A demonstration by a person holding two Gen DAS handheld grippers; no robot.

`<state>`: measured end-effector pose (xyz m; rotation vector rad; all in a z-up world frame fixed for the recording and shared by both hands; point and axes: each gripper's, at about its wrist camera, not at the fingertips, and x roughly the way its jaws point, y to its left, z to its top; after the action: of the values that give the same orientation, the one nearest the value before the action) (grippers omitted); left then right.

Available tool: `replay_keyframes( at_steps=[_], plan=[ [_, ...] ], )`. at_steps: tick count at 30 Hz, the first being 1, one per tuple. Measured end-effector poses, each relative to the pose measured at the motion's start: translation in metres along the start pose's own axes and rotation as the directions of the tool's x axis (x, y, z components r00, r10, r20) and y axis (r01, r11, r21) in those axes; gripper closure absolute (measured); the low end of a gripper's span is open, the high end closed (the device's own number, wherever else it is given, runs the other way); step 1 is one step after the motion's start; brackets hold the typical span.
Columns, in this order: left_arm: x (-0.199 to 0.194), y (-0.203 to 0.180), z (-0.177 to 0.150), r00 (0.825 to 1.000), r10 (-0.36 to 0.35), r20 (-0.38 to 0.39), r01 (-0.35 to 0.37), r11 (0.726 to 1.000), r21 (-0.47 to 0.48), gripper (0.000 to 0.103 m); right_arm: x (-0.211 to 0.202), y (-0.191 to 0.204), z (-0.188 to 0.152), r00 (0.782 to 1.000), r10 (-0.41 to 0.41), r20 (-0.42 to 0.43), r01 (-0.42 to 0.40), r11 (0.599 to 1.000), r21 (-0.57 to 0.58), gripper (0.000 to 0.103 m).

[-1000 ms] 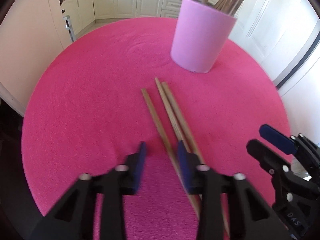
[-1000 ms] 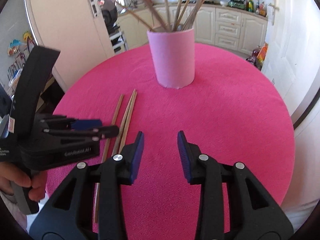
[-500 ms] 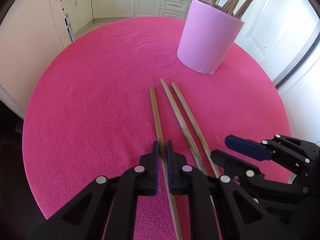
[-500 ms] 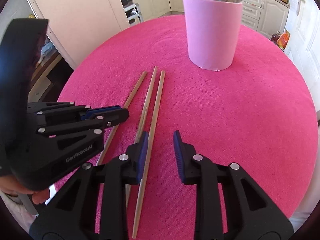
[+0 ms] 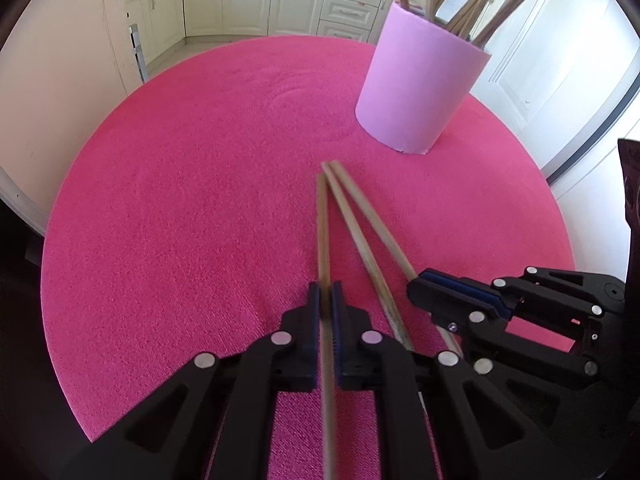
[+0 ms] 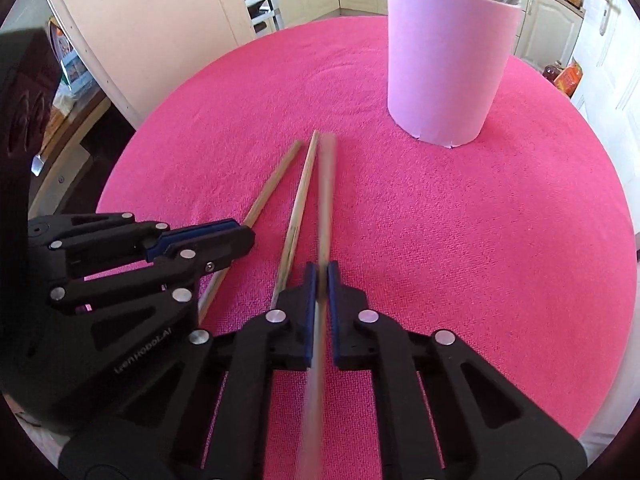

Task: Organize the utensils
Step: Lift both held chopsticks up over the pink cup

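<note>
On the pink counter, the left chopstick is clamped by the left tool and the right chopstick by the right tool, the middle chopstick being left lying between them.

We count three loose wooden sticks on one round pink table. One pink cup stands there, and two grippers, left and right. The sticks in the cup (cropped at the top) we cannot number.
</note>
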<state>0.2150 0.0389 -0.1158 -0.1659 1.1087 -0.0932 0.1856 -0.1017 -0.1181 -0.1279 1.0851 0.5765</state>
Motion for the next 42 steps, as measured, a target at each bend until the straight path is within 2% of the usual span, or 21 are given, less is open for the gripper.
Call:
replay_keyframes(
  at_steps=[7, 13, 20, 23, 26, 30, 35, 42],
  plan=[
    [-0.016, 0.0, 0.0, 0.998, -0.025, 0.052, 0.025, 1.0, -0.002, 0.097, -0.02, -0.011, -0.003, 0.997, 0.048, 0.066, -0.051, 0.998, 0.044, 0.097],
    [-0.045, -0.004, -0.003, 0.987, -0.051, 0.153, 0.05, 0.999, 0.013, 0.097, -0.043, -0.014, -0.009, 0.981, 0.104, 0.164, -0.114, 0.992, 0.053, 0.097],
    [-0.083, -0.019, -0.007, 0.957, -0.089, 0.277, 0.07, 0.995, 0.077, 0.097, -0.073, -0.012, -0.016, 0.952, 0.142, 0.272, -0.158, 0.987, 0.039, 0.097],
    [-0.096, -0.028, -0.011, 0.937, -0.111, 0.33, 0.075, 0.99, 0.119, 0.097, -0.088, -0.016, -0.021, 0.933, 0.147, 0.329, -0.167, 0.985, 0.033, 0.097],
    [-0.109, -0.033, -0.012, 0.914, -0.133, 0.383, 0.082, 0.986, 0.148, 0.097, -0.103, -0.024, -0.022, 0.905, 0.142, 0.401, -0.173, 0.984, 0.041, 0.097],
    [-0.125, -0.043, -0.011, 0.866, -0.153, 0.476, 0.069, 0.979, 0.19, 0.097, -0.12, -0.033, -0.022, 0.87, 0.131, 0.475, -0.175, 0.983, 0.049, 0.097],
    [-0.152, -0.044, -0.007, 0.768, -0.216, 0.603, 0.099, 0.97, 0.222, 0.097, -0.143, -0.047, -0.02, 0.813, 0.106, 0.572, -0.173, 0.983, 0.064, 0.097],
    [-0.166, -0.053, 0.014, 0.626, -0.231, 0.745, 0.08, 0.969, 0.233, 0.097, -0.172, -0.066, -0.008, 0.704, 0.031, 0.71, -0.135, 0.987, 0.091, 0.097]
  ],
)
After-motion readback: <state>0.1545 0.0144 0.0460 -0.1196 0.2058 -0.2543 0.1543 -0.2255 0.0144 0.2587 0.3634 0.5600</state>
